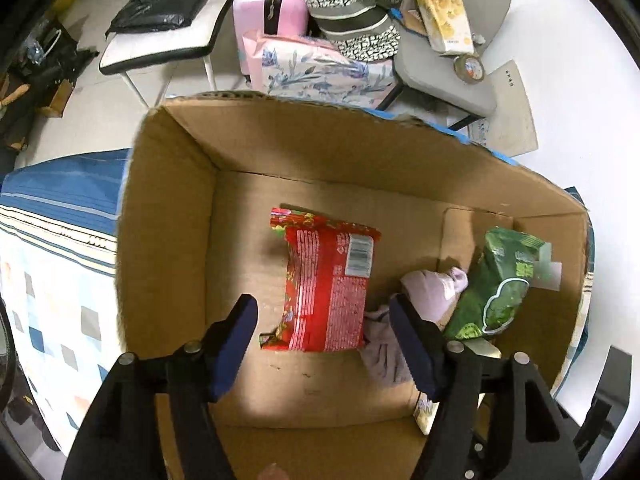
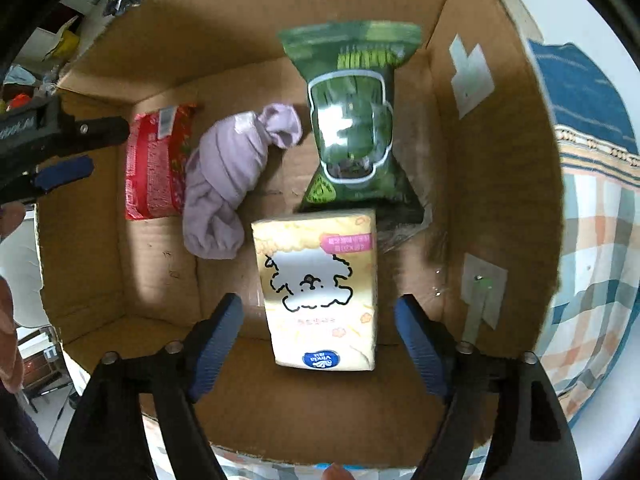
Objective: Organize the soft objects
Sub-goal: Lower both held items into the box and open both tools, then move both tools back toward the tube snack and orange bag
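**Both claws spread over the box, 4 items down**

Left claw hangs spread above the red pack, its pads clear of the wrapper on both sides and pinching nothing. My right claw is spread too, straddling the tissue pack without touching it. No earlier picture is to hand, so I say nothing of how they got there.

All 4 soft things lie on the floor of the box, which sits on a bed with a patterned cover. From the right wrist view, the red pack is at the left wall, the purple cloth just beside it and overlapping its edge, the green bag toward the far right corner, and the tissue pack nearest me, touching the green bag's lower end.

I judge this to be the release step, with both items dropped. To finish it well, I would lift each claw straight up with the pads kept wide, so neither drags a wrapper back out. My left claw's right pad sits close over the purple cloth, so I would watch that it does not snag a fold. The green bag leans slightly on the wall; it may slide.
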Demonstrator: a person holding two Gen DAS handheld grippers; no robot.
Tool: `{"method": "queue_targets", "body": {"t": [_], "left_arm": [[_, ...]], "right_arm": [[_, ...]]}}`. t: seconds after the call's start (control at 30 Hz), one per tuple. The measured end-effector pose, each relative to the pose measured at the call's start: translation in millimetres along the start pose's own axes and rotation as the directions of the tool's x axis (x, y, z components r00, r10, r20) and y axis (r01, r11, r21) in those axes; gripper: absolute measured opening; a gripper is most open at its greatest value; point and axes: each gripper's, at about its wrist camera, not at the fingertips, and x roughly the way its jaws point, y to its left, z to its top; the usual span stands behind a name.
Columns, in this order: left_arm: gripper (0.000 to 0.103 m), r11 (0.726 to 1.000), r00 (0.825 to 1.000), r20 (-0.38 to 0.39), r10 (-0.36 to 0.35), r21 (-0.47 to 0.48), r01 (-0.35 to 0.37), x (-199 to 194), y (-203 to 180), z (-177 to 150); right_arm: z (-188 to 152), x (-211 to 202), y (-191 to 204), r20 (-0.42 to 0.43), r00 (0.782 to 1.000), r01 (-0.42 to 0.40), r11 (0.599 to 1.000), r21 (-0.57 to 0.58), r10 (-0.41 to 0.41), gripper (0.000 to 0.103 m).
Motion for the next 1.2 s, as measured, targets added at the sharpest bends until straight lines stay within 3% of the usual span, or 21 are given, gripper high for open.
{"method": "queue_targets", "body": {"t": [0.03, 0.07, 0.13, 0.2, 0.57, 0.67, 1.2], "left_arm": [[0.071, 1.0, 1.0, 0.006, -0.001, 0.001, 0.001, -3, 0, -3], [0.083, 1.0, 1.0, 0.014, -0.004, 0.003, 0.004, -7, 0, -7], [0.094, 1.0, 0.999, 0.039, -0.01, 0.006, 0.01, -16, 2, -17], [0.095, 1.0, 0.997, 0.071, 0.001, 0.016, -0.002, -25, 3, -26], [0.095, 0.997, 0.965, 0.253, 0.068, 0.023, -0.076, -83, 9, -98], [0.095, 0.994, 0.948, 0.306, 0.088, 0.031, -0.102, -102, 6, -122], [0.095, 0.99, 0.876, 0.469, 0.118, 0.012, -0.14, -183, -4, -230]], "right_arm": [[0, -3, 1, 0.009, 1.0, 0.005, 1.0, -0.003, -0.005, 0.087], [1, -7, 4, 0.018, 1.0, 0.009, 1.0, -0.003, -0.009, 0.092], [-7, -16, 2, 0.034, 0.999, 0.017, 1.0, -0.006, -0.017, 0.097], [-9, -20, 0, 0.067, 0.997, 0.032, 0.999, -0.011, -0.031, 0.103], [-42, -65, 12, 0.228, 0.972, 0.077, 0.996, -0.043, -0.065, 0.103], [-58, -85, 15, 0.265, 0.963, 0.066, 0.997, -0.046, -0.052, 0.103], [-164, -185, 10, 0.473, 0.881, 0.058, 0.997, -0.055, -0.025, 0.103]]}}
